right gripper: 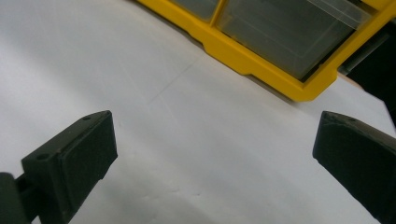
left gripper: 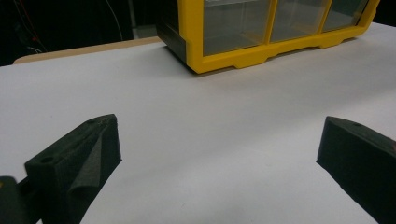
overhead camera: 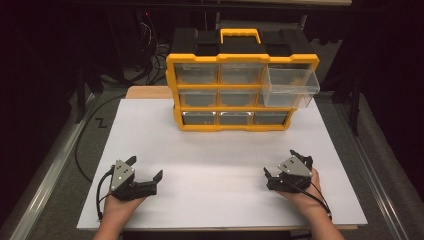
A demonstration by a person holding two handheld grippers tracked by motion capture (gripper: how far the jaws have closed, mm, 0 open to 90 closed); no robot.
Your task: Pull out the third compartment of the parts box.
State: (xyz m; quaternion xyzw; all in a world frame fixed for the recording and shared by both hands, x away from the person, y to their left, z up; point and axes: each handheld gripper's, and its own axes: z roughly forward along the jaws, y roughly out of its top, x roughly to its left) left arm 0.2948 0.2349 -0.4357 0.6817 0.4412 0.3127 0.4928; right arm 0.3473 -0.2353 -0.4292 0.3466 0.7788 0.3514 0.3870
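Standing at the far side of the white board (overhead camera: 220, 165), the yellow drawer cabinet (overhead camera: 242, 92) faced the person, its upper right clear drawer (overhead camera: 290, 87) pulled out past the frame. The left gripper (overhead camera: 146, 170) and right gripper (overhead camera: 286, 164) rested near the board's front edge, well apart from each other and from the cabinet, each with jaws spread wide and holding nothing. Bare board lay between them and the cabinet. Black cables (overhead camera: 87, 145) trailed off the board's left edge.
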